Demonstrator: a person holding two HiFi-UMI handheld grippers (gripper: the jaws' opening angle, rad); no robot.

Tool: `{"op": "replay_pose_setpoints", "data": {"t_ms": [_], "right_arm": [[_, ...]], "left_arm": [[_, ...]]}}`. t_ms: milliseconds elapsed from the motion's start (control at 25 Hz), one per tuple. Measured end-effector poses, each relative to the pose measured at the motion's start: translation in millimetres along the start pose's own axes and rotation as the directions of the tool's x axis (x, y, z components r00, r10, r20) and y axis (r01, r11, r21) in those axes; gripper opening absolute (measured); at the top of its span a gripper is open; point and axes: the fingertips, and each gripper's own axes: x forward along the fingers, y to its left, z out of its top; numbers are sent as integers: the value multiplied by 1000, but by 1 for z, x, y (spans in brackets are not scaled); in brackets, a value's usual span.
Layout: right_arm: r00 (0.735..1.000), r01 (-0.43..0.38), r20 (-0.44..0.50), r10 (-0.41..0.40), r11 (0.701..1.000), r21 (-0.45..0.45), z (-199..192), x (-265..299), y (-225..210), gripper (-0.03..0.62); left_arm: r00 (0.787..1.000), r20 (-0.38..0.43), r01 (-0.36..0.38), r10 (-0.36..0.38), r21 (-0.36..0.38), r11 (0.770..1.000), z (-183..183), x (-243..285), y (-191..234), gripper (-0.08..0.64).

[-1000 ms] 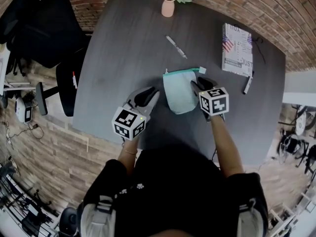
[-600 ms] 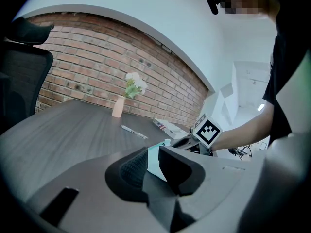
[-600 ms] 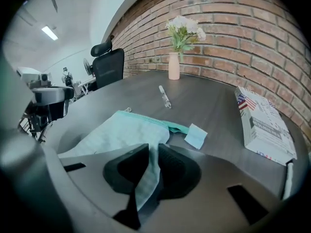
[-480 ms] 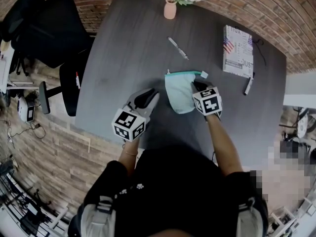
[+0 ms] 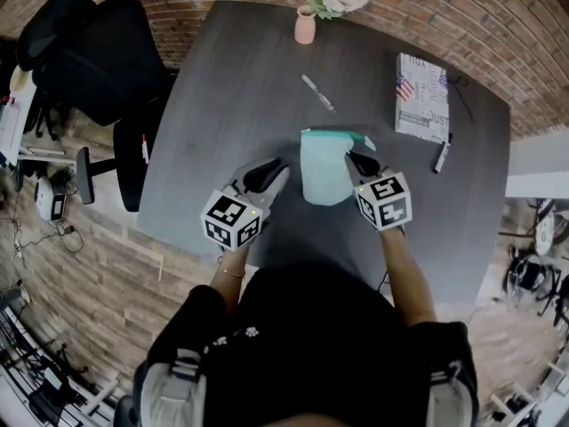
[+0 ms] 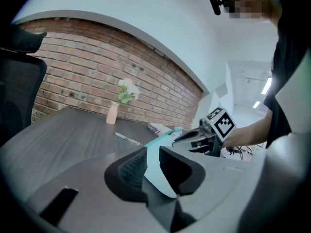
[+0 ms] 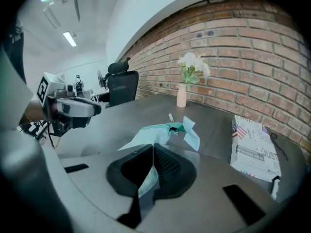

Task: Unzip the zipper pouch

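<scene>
The mint-green zipper pouch (image 5: 324,172) lies on the dark table (image 5: 231,105), its teal zipper edge at the far end with a pale tag (image 7: 192,132). My right gripper (image 5: 354,158) is at the pouch's right side. Its jaws are closing, and in the right gripper view the right gripper (image 7: 151,152) pinches a fold of the pouch (image 7: 150,135). My left gripper (image 5: 277,169) hovers just left of the pouch, apart from it. The jaws of the left gripper (image 6: 153,152) are opening with a narrow gap, and the pouch (image 6: 154,171) shows beyond them.
A pink vase with flowers (image 5: 305,27) stands at the table's far edge. A pen (image 5: 317,92) lies beyond the pouch. A book (image 5: 422,98) and a marker (image 5: 442,157) lie at the right. A black office chair (image 5: 98,56) stands left of the table.
My right gripper's jaws have gone from wide open to closed on the pouch's right edge, and the pouch has shifted slightly. The left gripper has hardly moved.
</scene>
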Motion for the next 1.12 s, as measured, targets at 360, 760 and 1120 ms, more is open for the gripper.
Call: {"op": "replay_pose_setpoints", "data": {"t_ms": [360, 760, 1120], "right_arm": [[987, 0, 157, 19, 993, -121, 42, -90, 25, 6], [955, -61, 278, 106, 984, -169, 64, -165, 52, 6], [933, -36, 351, 80, 991, -131, 50, -185, 38, 9]], "left_arm": [[994, -8, 105, -105, -27, 994, 5, 14, -33, 138], [950, 141, 292, -277, -102, 951, 36, 24, -69, 238], [919, 184, 349, -348, 26, 937, 61, 17, -114, 8]]}}
